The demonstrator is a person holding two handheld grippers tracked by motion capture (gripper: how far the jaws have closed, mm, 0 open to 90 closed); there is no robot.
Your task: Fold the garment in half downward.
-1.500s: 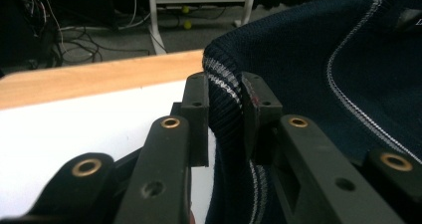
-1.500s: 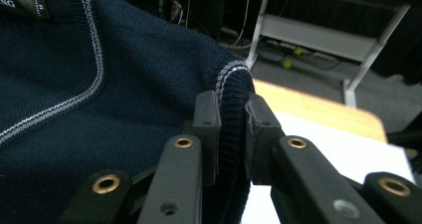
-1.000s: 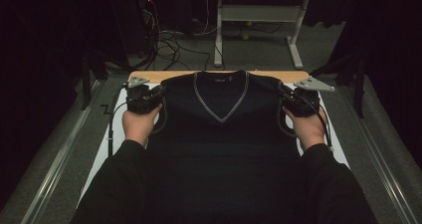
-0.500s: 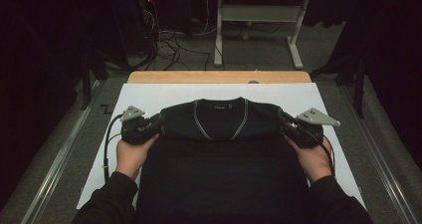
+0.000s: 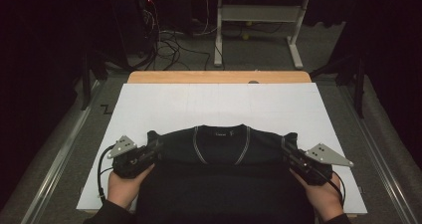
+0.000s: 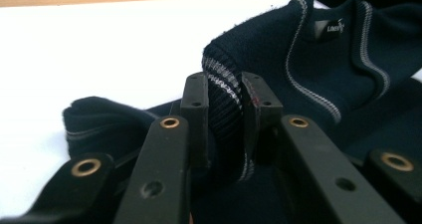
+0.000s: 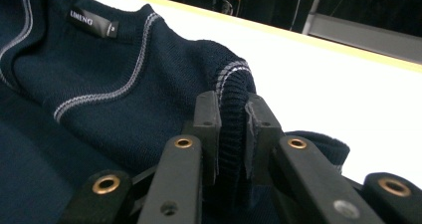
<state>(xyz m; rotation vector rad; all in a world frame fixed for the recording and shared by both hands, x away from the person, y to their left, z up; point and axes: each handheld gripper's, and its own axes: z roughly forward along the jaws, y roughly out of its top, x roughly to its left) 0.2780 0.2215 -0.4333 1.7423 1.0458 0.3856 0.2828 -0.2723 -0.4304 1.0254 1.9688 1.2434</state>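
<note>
White sheet over the wooden table (image 5: 149,104), and a dark navy knit V-neck sweater (image 5: 224,149) lies at its near edge, left gripper (image 5: 149,152) and right gripper (image 5: 288,152) each clamped on a shoulder.

A white sheet (image 5: 219,107) covers the table, with a bare wooden strip (image 5: 219,77) just beyond its far edge. Past that strip, a white frame (image 5: 259,20) stands on the grey floor, tangled cables (image 5: 166,42) beside it.
</note>
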